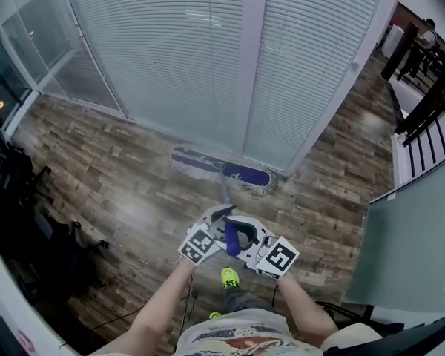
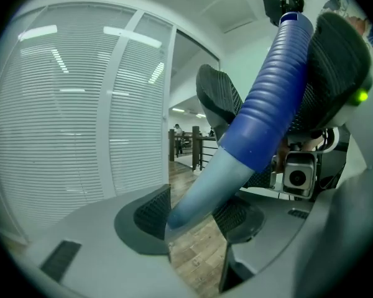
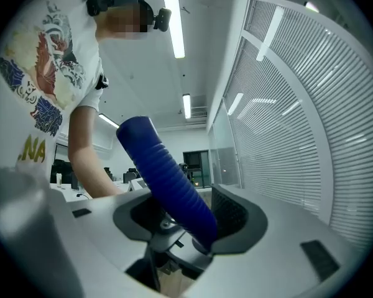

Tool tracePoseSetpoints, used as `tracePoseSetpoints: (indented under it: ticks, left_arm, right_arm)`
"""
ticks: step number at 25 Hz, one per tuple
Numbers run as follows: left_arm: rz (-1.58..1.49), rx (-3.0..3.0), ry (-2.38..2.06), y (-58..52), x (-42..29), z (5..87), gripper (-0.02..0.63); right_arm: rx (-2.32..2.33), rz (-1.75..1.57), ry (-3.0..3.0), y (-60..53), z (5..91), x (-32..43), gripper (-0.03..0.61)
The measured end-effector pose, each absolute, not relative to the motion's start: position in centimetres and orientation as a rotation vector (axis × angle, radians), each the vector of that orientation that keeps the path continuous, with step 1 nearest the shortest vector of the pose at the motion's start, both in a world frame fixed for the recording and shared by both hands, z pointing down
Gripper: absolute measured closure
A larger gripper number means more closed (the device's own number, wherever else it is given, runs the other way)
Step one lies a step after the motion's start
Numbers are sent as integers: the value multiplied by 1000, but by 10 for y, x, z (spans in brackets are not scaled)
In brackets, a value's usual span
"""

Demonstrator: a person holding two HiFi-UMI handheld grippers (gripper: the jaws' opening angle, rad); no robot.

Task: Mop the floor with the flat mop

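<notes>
**Both grippers clamped on one handle, close before the body**

The left forearm (image 1: 157,311) and right forearm (image 1: 305,311) reached forward, bare, and angled inward until they nearly met. The left gripper (image 1: 216,217) and right gripper (image 1: 246,228) sat side by side, their marker cubes turned upward. Each had its jaws set wide yet closed on the mop handle (image 1: 232,240), which crossed slantwise between the pads. The left gripper tipped slightly downward and the right pointed about level.
</notes>
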State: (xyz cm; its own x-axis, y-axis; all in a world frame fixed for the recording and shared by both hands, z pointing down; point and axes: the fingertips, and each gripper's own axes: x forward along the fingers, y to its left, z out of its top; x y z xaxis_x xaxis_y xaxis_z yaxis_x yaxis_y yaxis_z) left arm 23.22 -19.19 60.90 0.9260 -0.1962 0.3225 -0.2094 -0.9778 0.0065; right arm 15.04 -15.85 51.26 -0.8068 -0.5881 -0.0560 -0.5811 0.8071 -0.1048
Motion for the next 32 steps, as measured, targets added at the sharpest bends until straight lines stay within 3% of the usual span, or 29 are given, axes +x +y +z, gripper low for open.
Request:
tracePoseSetpoints:
  ticks: [10,24,32]
  left_arm:
    - [464,3026,-409,-101,171,596,443]
    - [407,2980,-552,176,48,594,443]
    - [402,2923,-648,276,21,575,443]
  right_arm:
    - [-825,-130,2957,-63,501,87,364]
    - [-648,0,2948,218,482,-38,360]
    - [-535,-33,2933,320,452,-63,360]
